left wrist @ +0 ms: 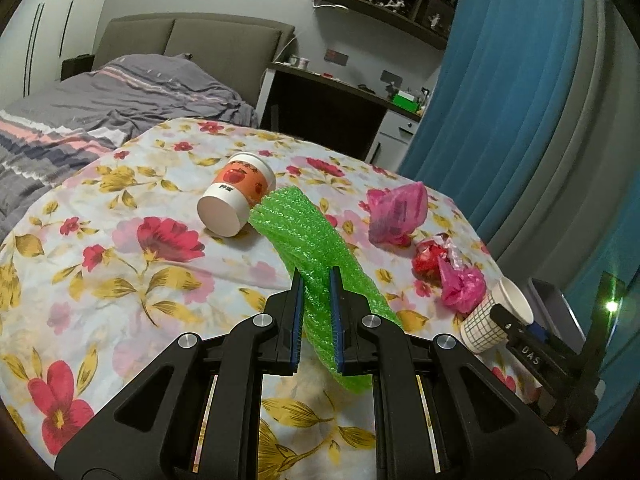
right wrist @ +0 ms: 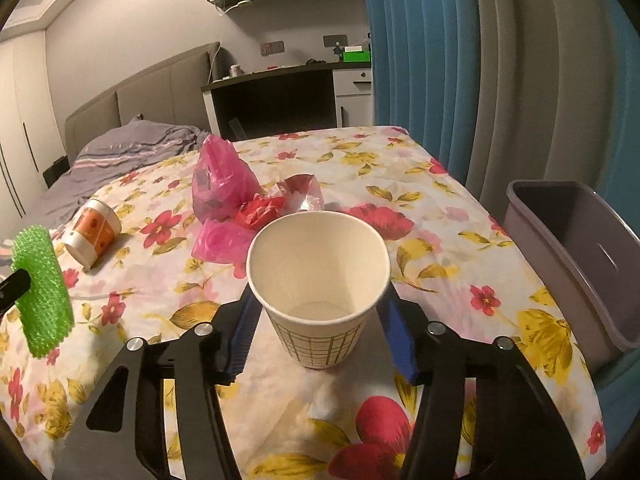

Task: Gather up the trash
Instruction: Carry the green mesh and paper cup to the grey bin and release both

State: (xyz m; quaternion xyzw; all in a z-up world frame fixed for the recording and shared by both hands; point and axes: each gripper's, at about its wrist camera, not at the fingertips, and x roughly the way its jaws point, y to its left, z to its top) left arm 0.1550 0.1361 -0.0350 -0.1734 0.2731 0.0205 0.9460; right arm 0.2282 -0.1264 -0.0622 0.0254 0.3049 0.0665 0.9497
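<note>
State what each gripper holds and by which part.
Left gripper clamps the green foam sheet near its lower end. Right gripper grips the grid-patterned paper cup by its sides.

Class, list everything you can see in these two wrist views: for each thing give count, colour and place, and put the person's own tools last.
Green foam wrap: one, bright green, held above the table.
Grid-pattern cup: one, white with a dark grid, upright near the table's right edge.
Orange cup: one, orange and white, lying on its side mid-table.
Pink bags: two, pink, crumpled mid-table.
Red wrapper: one, red, between the pink bags.
Bin: one, grey, beside the table's right edge.
Tablecloth: one, white with flowers, covering the table.
Bed: one, grey bedding, behind the table.
Curtain: one, blue and grey, right.
Left hand-held gripper: black, shut on the foam wrap.
Right hand-held gripper: black, around the grid-pattern cup.
</note>
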